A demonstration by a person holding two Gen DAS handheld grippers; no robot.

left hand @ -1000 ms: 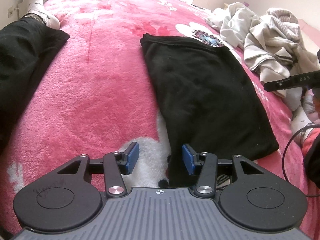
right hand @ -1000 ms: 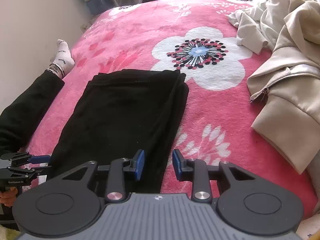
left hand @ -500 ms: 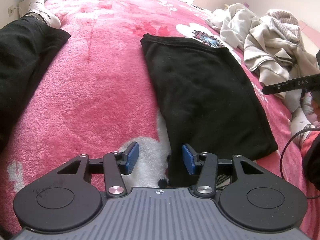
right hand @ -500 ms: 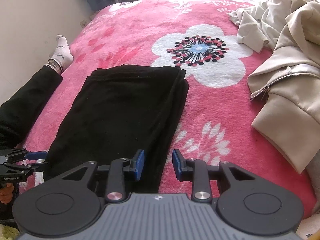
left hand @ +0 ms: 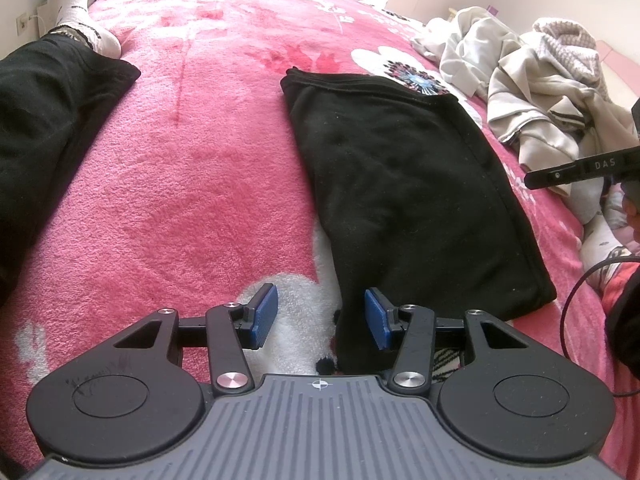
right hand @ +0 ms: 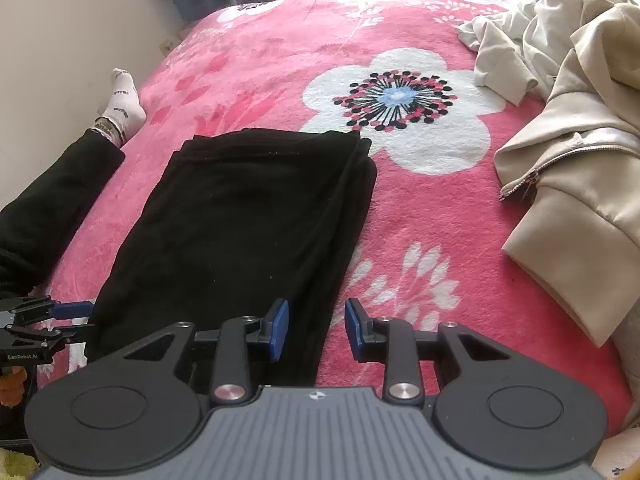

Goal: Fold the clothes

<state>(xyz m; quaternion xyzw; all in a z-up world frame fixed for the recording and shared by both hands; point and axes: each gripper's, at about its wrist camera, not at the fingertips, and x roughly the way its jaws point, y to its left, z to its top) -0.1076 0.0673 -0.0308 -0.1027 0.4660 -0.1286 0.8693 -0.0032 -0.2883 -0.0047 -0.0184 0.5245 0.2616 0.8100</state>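
Readable writing is scarce; the left gripper's (right hand: 60,316) black frame, seen at the lower left of the right wrist view, carries the label "GenRobot AI"; a black bar at the right edge of the left wrist view reads "DAS".

The folded black garment (left hand: 408,184) lies flat on the pink flowered blanket (left hand: 192,184), lengthwise away from both cameras; its far end partly covers a big white flower (right hand: 396,116).

The left gripper (left hand: 320,318) hangs with jaws apart over the garment's near left corner, gripping nothing; the right gripper (right hand: 316,330) stands likewise parted over the near right edge, empty.

Open blanket lies to the garment's left, up to a black-trousered leg (left hand: 44,120) with a white sock (left hand: 76,16); on the right, a heap of cream clothes (right hand: 572,128) sits well apart.
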